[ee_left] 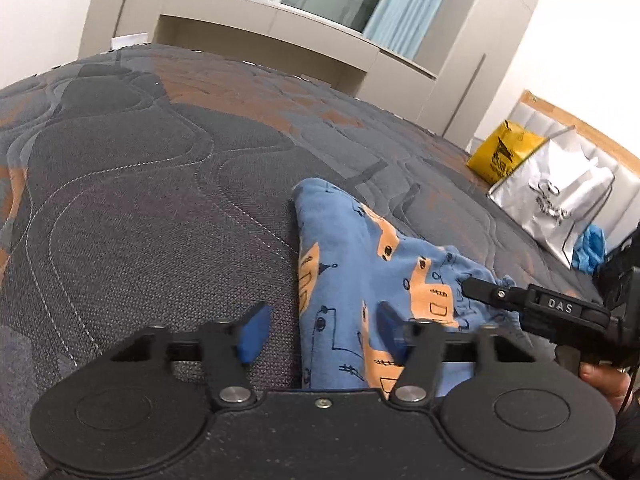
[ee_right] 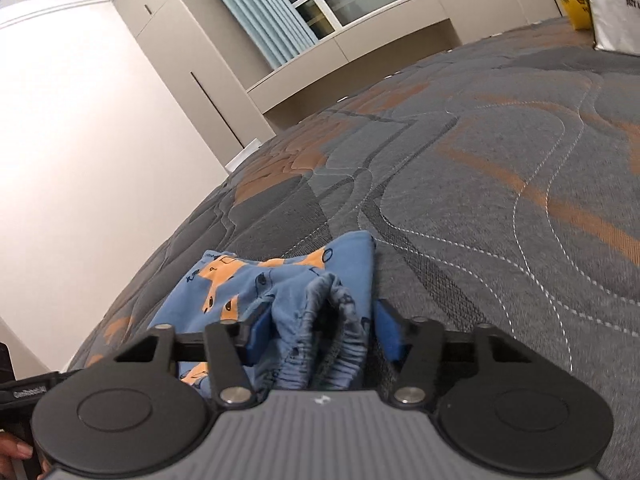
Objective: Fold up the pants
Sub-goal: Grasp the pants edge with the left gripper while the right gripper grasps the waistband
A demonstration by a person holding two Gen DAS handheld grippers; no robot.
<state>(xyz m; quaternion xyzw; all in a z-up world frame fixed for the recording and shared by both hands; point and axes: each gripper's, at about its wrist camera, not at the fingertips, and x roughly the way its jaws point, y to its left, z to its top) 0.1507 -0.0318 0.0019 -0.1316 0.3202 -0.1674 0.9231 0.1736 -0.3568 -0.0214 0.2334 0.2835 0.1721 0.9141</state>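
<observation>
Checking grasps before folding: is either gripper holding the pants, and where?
Right gripper straddles the bunched waistband of the pants, pads against it; a firm grip cannot be told. Left gripper is open over a side edge, holding nothing.

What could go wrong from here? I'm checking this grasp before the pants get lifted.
1. The right gripper straddles only the bunched waistband of the pants; its pads don't clearly press it, so the cloth may slip out.
2. The left gripper spans the pants' edge and bare mattress; it may catch one layer only.
3. The pants lie crumpled, so lifting could fold them unevenly.
</observation>
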